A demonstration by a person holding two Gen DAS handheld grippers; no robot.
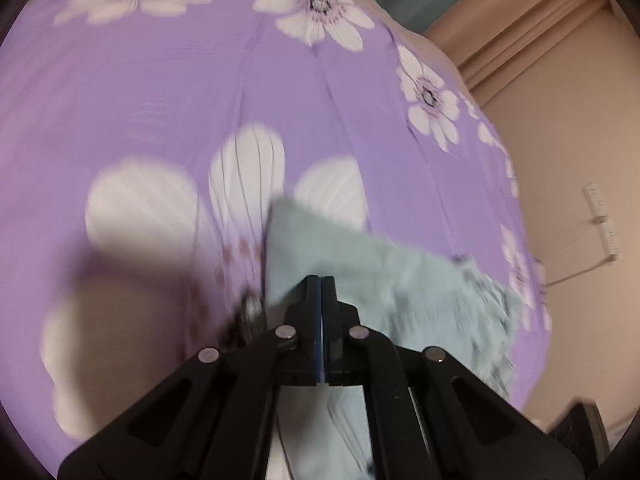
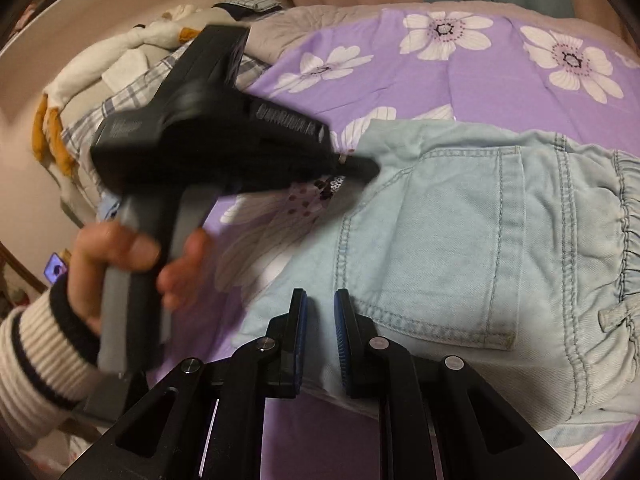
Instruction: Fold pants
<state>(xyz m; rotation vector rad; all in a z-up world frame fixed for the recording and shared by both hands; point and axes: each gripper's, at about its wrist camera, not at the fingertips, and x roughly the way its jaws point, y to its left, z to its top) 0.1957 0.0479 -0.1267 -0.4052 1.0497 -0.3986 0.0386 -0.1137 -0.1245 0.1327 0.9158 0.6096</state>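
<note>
Light blue denim pants (image 2: 460, 232) lie on a purple flowered bedspread (image 2: 460, 80), back pocket and gathered waistband up. My left gripper (image 1: 321, 280) is shut on the edge of the pants (image 1: 360, 256) and shows blurred in the right wrist view (image 2: 360, 166) at the pants' upper left corner, held by a hand. My right gripper (image 2: 321, 300) is open, its fingers a small gap apart over the pants' near edge, with nothing between them.
A pile of clothes and a plaid cloth (image 2: 120, 80) lie at the bed's left. A beige wall (image 1: 568, 160) and curtain stand beyond the bed. A phone (image 2: 55, 268) lies at the far left.
</note>
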